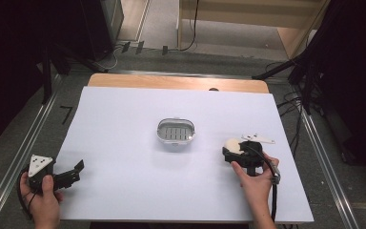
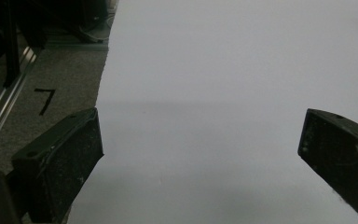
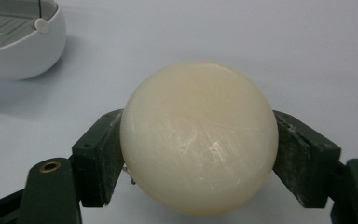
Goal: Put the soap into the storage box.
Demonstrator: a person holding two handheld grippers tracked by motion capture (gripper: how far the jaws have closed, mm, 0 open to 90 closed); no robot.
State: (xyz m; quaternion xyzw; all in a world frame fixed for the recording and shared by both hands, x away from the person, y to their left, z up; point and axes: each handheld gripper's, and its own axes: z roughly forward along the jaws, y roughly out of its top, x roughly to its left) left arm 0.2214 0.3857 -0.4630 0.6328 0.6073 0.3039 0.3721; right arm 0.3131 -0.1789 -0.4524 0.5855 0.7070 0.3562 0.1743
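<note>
A cream, rounded bar of soap (image 3: 199,135) sits between the jaws of my right gripper (image 3: 198,154), which is shut on it with both pads pressed against its sides. In the high view the soap (image 1: 231,144) and the right gripper (image 1: 233,149) are at the right of the white table, low over its surface. A white oval soap dish (image 1: 176,130) with a slatted grey insert stands at the table's middle; its wall (image 3: 28,56) appears at the upper left of the right gripper view. My left gripper (image 1: 76,171) rests at the front left, open (image 2: 200,126), nothing between its jaws.
The white table sheet (image 1: 124,143) ends in a bare wooden strip (image 1: 176,82) at the far edge. Metal rails (image 1: 26,143) run along both sides on grey carpet, with a black "7" mark (image 1: 66,113) at the left. Black stands and cables (image 1: 290,102) sit at the far right.
</note>
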